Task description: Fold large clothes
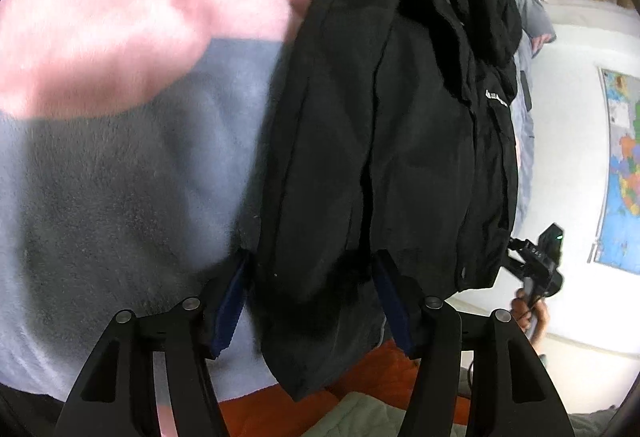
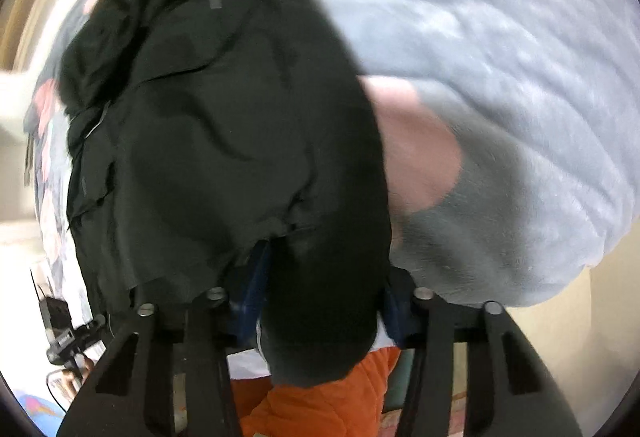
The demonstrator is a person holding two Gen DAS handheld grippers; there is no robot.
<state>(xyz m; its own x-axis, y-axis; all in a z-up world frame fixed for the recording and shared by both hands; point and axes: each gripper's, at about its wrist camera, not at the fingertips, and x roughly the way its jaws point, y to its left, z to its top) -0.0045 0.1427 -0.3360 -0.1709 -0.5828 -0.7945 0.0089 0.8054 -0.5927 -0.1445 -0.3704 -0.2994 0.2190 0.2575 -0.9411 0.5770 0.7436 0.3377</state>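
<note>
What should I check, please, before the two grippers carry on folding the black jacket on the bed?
1. Left gripper has black jacket fabric between its fingers: ok.
2. Right gripper has fabric between its fingers: ok.
3. Both grips firmly closed: cannot tell, fabric fills wide gaps.
4. Jacket lies flat: not ok, bunched and creased.
5. Grey blanket free beside the jacket for laying it down: ok.
6. Pictures sharp: not ok, blurred.

Grey fleece bed, black jacket on it
</note>
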